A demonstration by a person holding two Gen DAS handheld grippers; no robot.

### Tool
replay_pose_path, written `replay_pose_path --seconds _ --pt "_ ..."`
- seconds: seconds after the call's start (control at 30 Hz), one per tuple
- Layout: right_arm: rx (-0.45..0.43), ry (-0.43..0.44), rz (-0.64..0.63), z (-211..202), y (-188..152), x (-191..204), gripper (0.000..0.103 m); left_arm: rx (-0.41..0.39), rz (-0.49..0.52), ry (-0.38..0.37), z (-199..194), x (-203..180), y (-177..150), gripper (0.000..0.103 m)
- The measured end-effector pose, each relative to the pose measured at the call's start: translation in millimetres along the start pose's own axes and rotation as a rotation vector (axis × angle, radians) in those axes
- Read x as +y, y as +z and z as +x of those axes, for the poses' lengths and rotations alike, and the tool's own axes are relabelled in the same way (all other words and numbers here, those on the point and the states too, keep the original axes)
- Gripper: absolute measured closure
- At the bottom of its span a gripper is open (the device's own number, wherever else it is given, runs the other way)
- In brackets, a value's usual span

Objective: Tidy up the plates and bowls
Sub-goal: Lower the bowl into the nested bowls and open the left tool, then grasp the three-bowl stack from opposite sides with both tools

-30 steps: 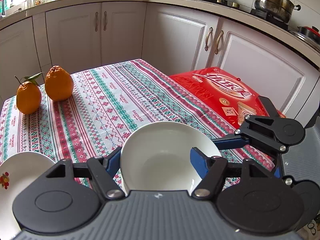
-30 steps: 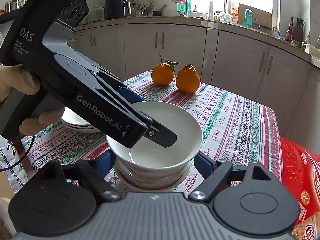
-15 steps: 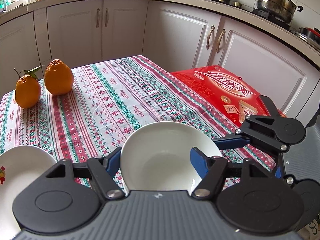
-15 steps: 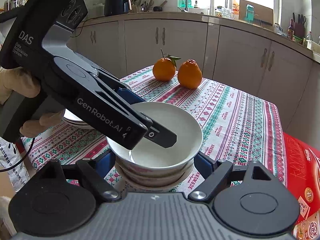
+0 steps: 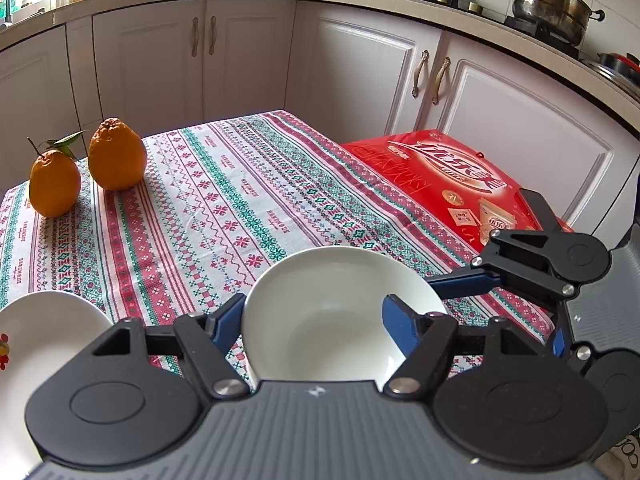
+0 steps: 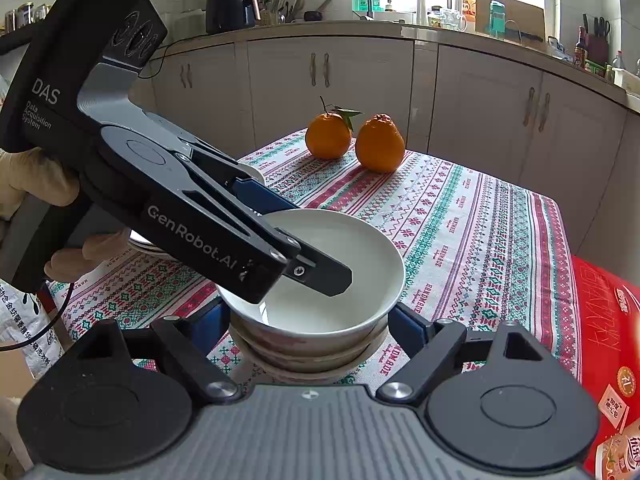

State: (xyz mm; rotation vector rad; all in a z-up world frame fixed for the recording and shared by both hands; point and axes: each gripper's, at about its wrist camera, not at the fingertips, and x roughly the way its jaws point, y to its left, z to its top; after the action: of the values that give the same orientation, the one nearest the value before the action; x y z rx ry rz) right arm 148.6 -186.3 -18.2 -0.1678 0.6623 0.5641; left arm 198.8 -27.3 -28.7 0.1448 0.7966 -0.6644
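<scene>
The left gripper (image 5: 312, 320) pinches the rim of the white bowl (image 6: 320, 272), apparently seated on stacked bowls (image 6: 308, 354) between the right gripper's (image 6: 304, 326) wide jaws; release remains.

Glossy glazed white bowl (image 5: 336, 312), woven patterned tablecloth (image 5: 224, 216), dimpled-skinned oranges (image 5: 116, 160), shiny red printed box (image 5: 452, 184), matt black plastic left gripper (image 5: 312, 320).

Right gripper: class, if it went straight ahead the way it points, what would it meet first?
Probably the stack of bowls between its fingers, with the left gripper holding the top bowl's rim.
</scene>
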Motion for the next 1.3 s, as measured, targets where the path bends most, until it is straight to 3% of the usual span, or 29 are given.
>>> replay_pose_path --seconds 0.07,0.13,0.43,0.6,0.83,1.1,1.3 --pt "-0.004 0.000 -0.005 0 0 1 0.013 -0.012 0.006 0.002 -2 0 0 0.024" --pt "-0.017 0.000 -0.008 -3 0 2 0.000 -0.026 0.018 0.009 -5 -2 0 0.015" --pt "-0.031 -0.007 -0.014 -10 -1 3 0.000 -0.086 0.060 0.033 -27 -8 1 0.004" --pt "-0.041 -0.019 -0.015 -15 -1 5 0.000 -0.130 0.122 0.065 -42 -16 -4 0.004" --pt "-0.059 -0.032 -0.021 -27 -3 8 0.000 -0.149 0.155 0.026 -65 -23 -15 0.001" --pt "-0.067 -0.053 -0.044 -42 -9 14 0.000 -0.221 0.213 0.077 -82 -36 -44 0.001" --pt "-0.035 -0.066 -0.061 -43 -18 13 0.000 -0.208 0.220 0.072 -81 -34 -70 0.001"
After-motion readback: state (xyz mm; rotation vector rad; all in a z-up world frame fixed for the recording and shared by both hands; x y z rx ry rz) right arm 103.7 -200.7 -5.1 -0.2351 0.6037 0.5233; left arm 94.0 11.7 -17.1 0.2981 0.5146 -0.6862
